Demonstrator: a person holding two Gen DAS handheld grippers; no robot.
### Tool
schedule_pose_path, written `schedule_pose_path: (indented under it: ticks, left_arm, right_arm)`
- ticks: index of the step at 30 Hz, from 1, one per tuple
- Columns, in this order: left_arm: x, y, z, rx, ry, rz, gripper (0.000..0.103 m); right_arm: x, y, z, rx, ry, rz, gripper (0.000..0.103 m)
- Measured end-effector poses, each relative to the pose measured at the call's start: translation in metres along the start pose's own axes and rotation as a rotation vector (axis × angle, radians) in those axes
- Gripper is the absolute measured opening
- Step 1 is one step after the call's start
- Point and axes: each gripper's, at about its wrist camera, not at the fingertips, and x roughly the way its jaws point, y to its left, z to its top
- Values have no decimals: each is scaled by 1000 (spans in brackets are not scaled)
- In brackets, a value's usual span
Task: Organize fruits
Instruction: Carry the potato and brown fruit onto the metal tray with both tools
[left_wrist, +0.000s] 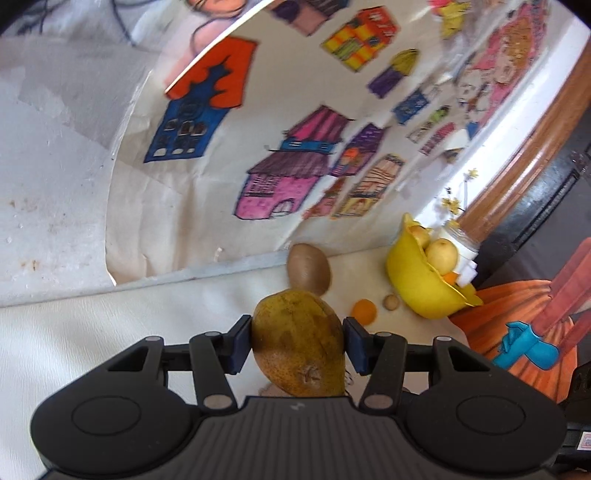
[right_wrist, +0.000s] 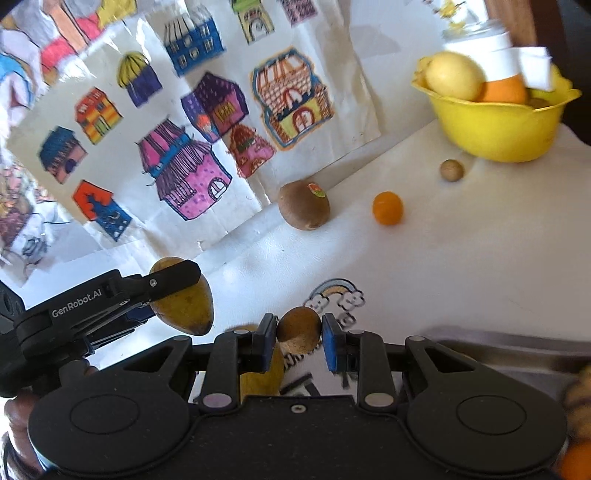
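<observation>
My left gripper is shut on a brownish-green pear, held above the white table; the same left gripper and pear show at the lower left of the right wrist view. My right gripper is shut on a small brown kiwi. A second kiwi with a sticker lies by the wall, also seen as the kiwi beyond the pear. A small orange fruit and a tiny brown ball lie before the yellow bowl, which holds yellow and orange fruit.
Paper drawings of coloured houses hang on the wall behind the table. A white jar stands behind the bowl. A yellowish fruit lies under my right gripper. A rainbow sticker marks the tabletop. A blue object sits at right.
</observation>
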Motion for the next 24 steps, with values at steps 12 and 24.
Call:
schedule_pose_path:
  ticks: [12, 24]
  left_arm:
    - [-37, -50, -57, 42, 48, -89, 57]
    - [-36, -89, -135, 71, 176, -135, 57]
  right_arm:
    - [-92, -66, -68, 23, -88, -64, 29]
    - [-119, -122, -127, -19, -129, -220, 29]
